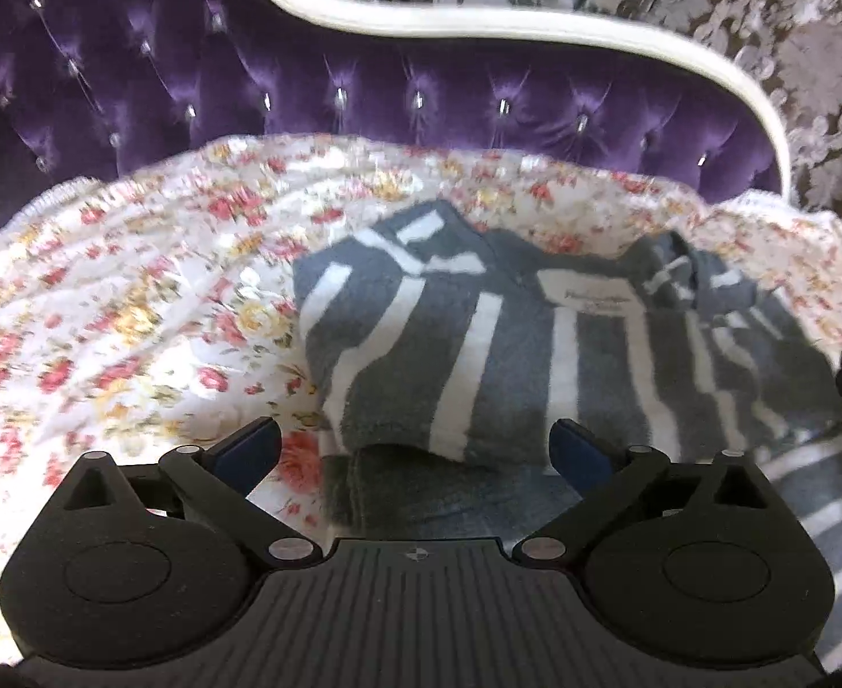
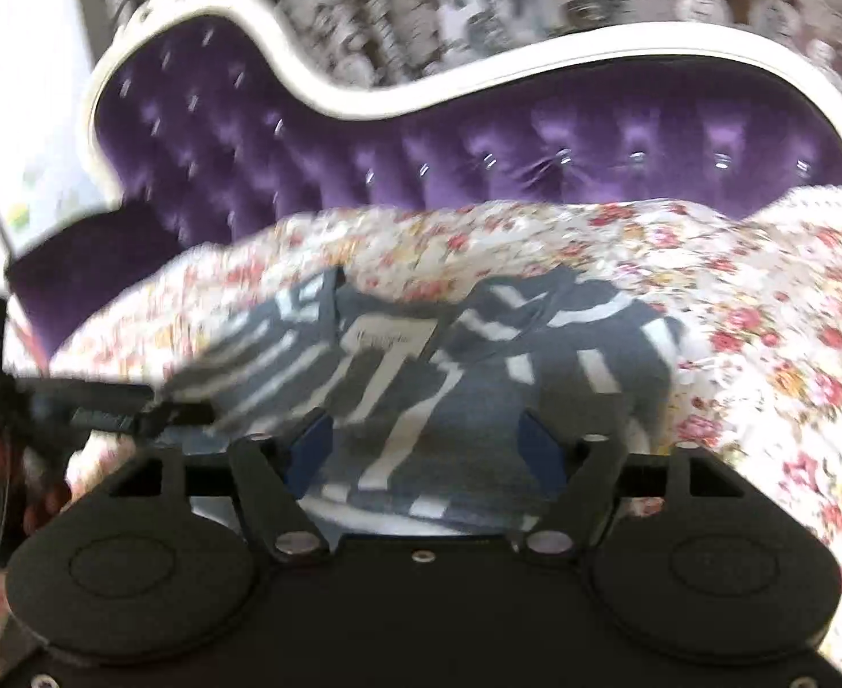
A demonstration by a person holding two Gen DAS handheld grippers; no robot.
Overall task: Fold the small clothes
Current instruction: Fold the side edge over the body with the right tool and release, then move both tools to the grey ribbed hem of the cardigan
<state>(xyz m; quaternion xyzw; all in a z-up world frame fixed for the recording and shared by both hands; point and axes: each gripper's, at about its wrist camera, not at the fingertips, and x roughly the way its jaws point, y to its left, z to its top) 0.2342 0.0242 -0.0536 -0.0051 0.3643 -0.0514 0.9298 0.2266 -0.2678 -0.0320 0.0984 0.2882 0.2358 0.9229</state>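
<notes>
both claws, left point(image 1: 415, 447) and right point(image 2: 426, 447), agape over striped grey garment point(image 1: 478, 355) on floral cover point(image 1: 134, 298)

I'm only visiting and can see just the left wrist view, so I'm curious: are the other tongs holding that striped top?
Observer: No. The right tongs are open over the top and pinch nothing.
Operator: What is past the headboard's left end?
Observer: A white cabinet with a gold knob stands beside the headboard.
</notes>
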